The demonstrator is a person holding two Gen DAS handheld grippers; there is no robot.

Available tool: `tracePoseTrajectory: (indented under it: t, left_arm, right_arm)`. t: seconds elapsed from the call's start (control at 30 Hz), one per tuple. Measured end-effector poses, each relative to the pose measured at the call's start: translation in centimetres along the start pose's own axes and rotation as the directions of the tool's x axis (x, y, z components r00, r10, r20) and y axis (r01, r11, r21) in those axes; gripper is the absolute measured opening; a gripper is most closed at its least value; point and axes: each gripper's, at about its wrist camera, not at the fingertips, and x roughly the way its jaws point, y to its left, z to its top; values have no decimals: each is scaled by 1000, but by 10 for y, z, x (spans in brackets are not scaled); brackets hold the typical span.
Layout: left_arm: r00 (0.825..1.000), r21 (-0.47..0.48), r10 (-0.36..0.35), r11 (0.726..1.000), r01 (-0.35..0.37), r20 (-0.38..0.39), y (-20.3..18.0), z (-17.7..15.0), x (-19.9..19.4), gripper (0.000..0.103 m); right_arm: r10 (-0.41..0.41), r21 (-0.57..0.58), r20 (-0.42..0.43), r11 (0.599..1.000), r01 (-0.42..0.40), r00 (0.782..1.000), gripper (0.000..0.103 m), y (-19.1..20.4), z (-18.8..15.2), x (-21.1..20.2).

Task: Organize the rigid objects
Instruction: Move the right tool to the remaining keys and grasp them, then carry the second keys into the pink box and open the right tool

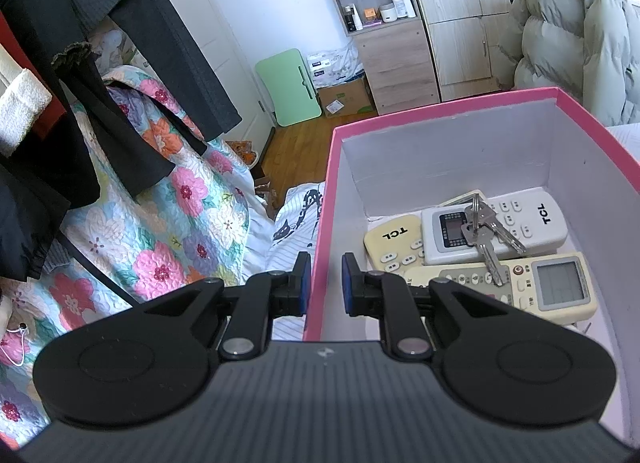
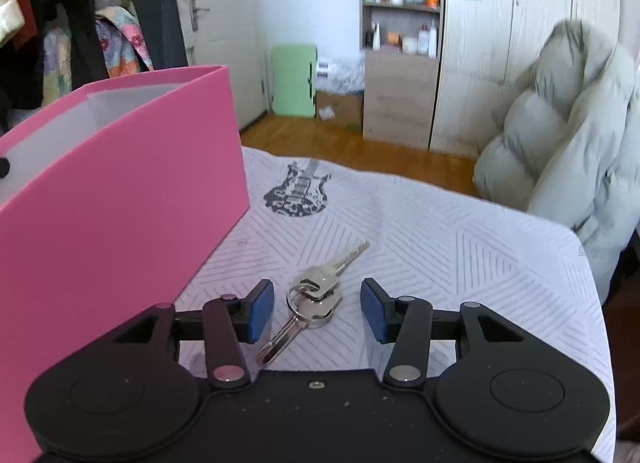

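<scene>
Indoors: striped bedsheet [image 2: 460,247]; left tongs [image 1: 326,283] pinching pink box [image 1: 320,263], right tongs [image 2: 317,311] spread.

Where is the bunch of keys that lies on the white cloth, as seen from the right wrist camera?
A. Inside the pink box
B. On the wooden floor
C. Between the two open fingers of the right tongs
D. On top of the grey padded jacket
C: the keys lie on the cloth between the blue pads of the right tongs, which do not touch them.
</scene>
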Motion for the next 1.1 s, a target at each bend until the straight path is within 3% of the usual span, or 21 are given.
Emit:
tracePoseTrajectory:
  t: [0.03,0.1,0.2,0.27,0.37,0.5,0.8,1.1]
  left_arm:
    - [1000,-3,0,1000,0,-1,0,0,0,15]
    - [1000,-3,-1,1000,1,0,1,0,0,15]
    - [1000,-7,-2,1000,2,-1,1,0,0,15]
    - [1000,-5,-2,1000,2,-1,0,0,-1,15]
    - [1000,-5,0,1000,0,-2,0,0,-1,15]
    - [1000,-3,2,1000,-2,-3,-2,0,-1,15]
    - [1000,2,8,1000,-8,-6,-3,1,-1,15]
    - [1000,-16,-15,1000,15,2,3,1,-2,15]
  right_arm:
    - [6,6,6,1000,-6,1000,53,-2,-2,-2]
    - [-5,6,14,1000,5,1000,30,-3,-3,-5]
    - [9,77,14,997,-10,1000,25,-13,-5,-14]
    - [56,179,23,982,-59,998,5,-26,-5,-18]
    - [136,316,48,938,-144,990,5,-43,-8,-25]
    - [165,394,67,902,-178,984,5,-54,-13,-31]
    - [253,400,147,869,-292,956,5,-49,-1,-56]
    - [298,266,238,895,-357,924,5,-21,37,-103]
